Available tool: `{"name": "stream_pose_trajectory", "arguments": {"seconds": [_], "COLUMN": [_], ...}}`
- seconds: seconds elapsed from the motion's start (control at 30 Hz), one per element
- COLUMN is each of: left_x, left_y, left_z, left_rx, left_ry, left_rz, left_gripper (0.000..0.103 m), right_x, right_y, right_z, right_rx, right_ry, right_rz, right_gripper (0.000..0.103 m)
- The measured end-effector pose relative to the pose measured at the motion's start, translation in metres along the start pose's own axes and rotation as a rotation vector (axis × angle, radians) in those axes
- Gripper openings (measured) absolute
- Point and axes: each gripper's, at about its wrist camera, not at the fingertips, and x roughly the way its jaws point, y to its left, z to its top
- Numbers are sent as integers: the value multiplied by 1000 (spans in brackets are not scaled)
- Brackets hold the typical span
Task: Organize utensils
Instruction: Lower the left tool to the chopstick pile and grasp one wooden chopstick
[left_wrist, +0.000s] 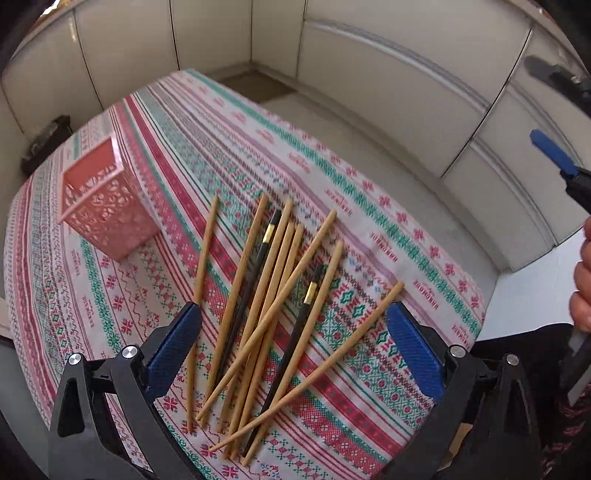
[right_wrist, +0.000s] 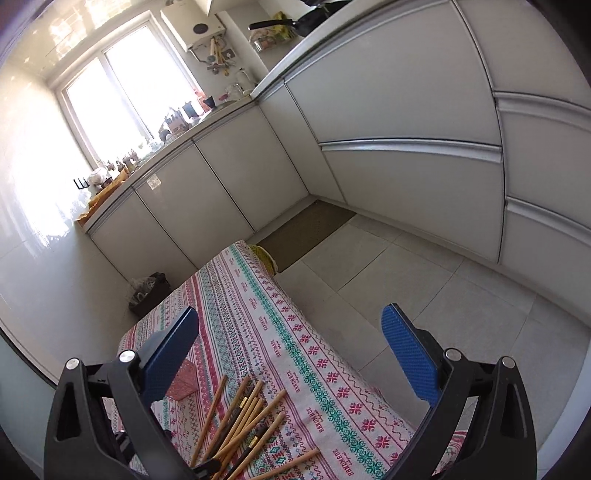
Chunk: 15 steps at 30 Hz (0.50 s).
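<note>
- Chopsticks (left_wrist: 266, 317) lie in a loose, crossed heap on the patterned tablecloth (left_wrist: 369, 229), most of them pale wood, two of them black with a gold band.
- My left gripper (left_wrist: 295, 332) hangs above that heap with its jaws spread wide, released; nothing sits between the blue pads (left_wrist: 173, 347), and I cannot tell whether they touch a stick.
- From the left wrist view the heap fills the gap between my two fingers, with one outlying wooden stick running under the left pad and another toward the right pad.
- A pink cut-out holder (left_wrist: 107, 206) stands upright on the cloth, off to the left of the heap and apart from it.
- My right gripper (right_wrist: 291, 350) is also wide open and holds nothing; it is raised over the table, with the chopsticks (right_wrist: 240, 424) low in its view.
- White kitchen cabinets (right_wrist: 388, 110) and a tiled floor (right_wrist: 443, 288) lie beyond the table.
</note>
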Motion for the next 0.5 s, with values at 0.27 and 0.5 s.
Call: {"name": "stream_pose_trajectory", "arguments": {"seconds": [0.27,0.5], "left_x": [23,60], "left_y": [33,58], "left_z": [66,105], "left_rx": [-165,-228], "left_ry": [183,272], "left_rz": [-86,45], "left_gripper": [96,45], "right_x": [28,37], "right_y": [-25,-34], "right_z": [4,6], "right_rx": [153,193], "right_ry": [151,179], "right_rz": [57,63], "right_gripper": [96,96]}}
